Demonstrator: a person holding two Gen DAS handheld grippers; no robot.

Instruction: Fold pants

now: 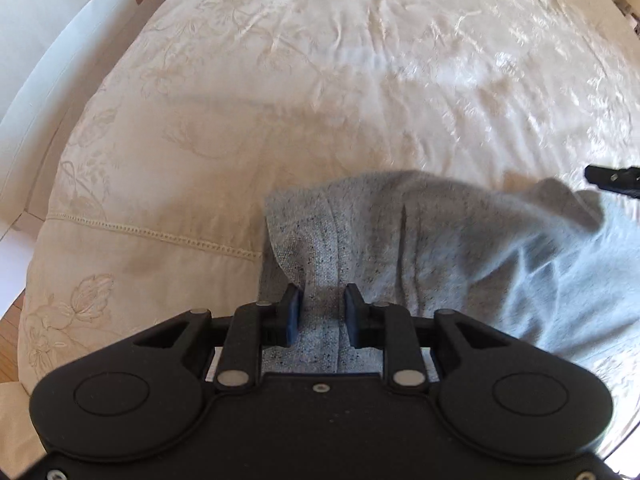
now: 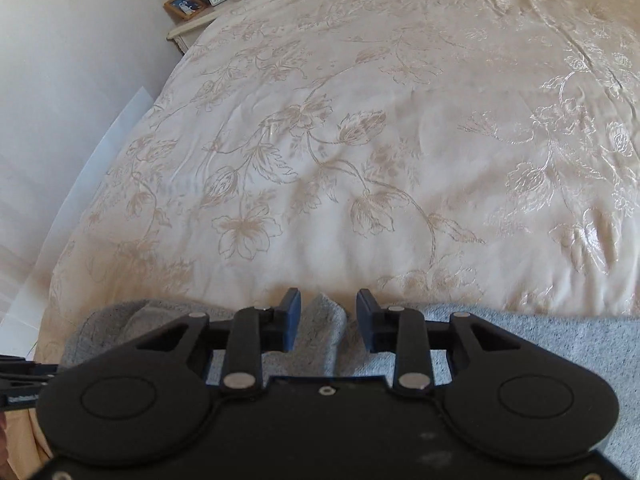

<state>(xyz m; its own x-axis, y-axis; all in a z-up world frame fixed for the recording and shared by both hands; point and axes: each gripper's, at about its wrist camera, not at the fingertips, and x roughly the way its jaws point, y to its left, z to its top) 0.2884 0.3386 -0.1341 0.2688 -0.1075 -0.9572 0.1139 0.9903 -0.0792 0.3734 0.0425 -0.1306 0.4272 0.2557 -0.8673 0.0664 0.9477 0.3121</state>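
Grey knit pants (image 1: pixel 420 240) lie bunched on a cream floral bedspread (image 1: pixel 320 80). My left gripper (image 1: pixel 322 312) points down over them. A band of the grey cloth fills the gap between its pads, and creases run up to the left pad. In the right wrist view the pants (image 2: pixel 540 344) stretch along the bed's near edge. My right gripper (image 2: pixel 328 316) stands open above them. A raised peak of cloth sits between its fingers (image 2: pixel 292 320) without touching either pad. The right gripper's tip (image 1: pixel 612 178) shows beside a lifted fold of the pants.
The bedspread (image 2: pixel 360 120) stretches far ahead. A white wall (image 2: pixel 60 80) runs along the left, and a nightstand (image 2: pixel 188 28) holds a lamp, a clock and a photo frame. Wooden floor (image 1: pixel 12 312) shows at the lower left.
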